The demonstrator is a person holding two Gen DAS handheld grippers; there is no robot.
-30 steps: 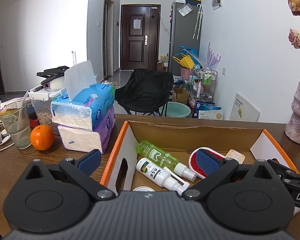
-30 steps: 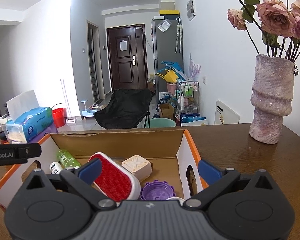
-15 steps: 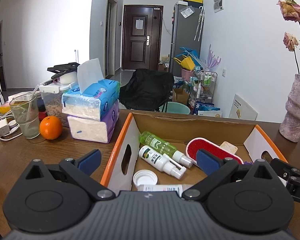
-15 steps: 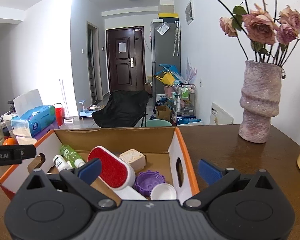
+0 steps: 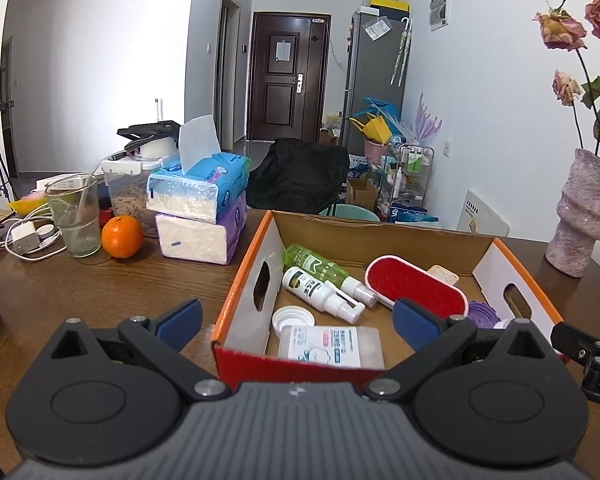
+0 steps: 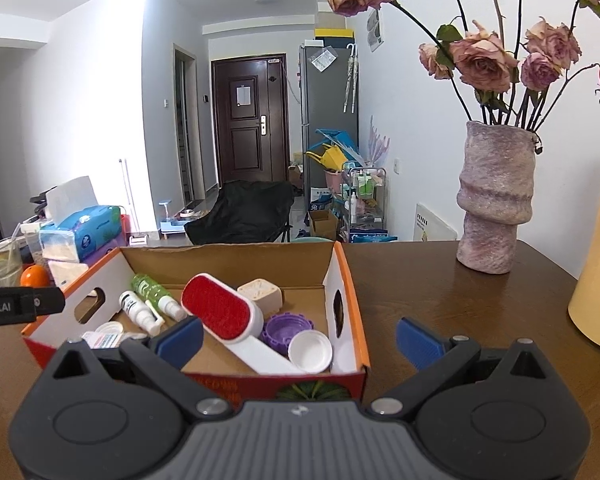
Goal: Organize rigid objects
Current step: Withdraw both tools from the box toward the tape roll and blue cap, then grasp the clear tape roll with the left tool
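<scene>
Hovering tongs (image 5: 296, 316) (image 6: 299, 338) spread, facing box (image 5: 242, 280)

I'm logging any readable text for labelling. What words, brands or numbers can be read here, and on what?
"obot.AI": partial white lettering on the left tool, cut off by the frame edge in the right wrist view.
White spray bottle, green spray bottle, flat white packet, blue tissue pack: printing too small or blurred to read.
Paper on the door: unreadable.
</scene>
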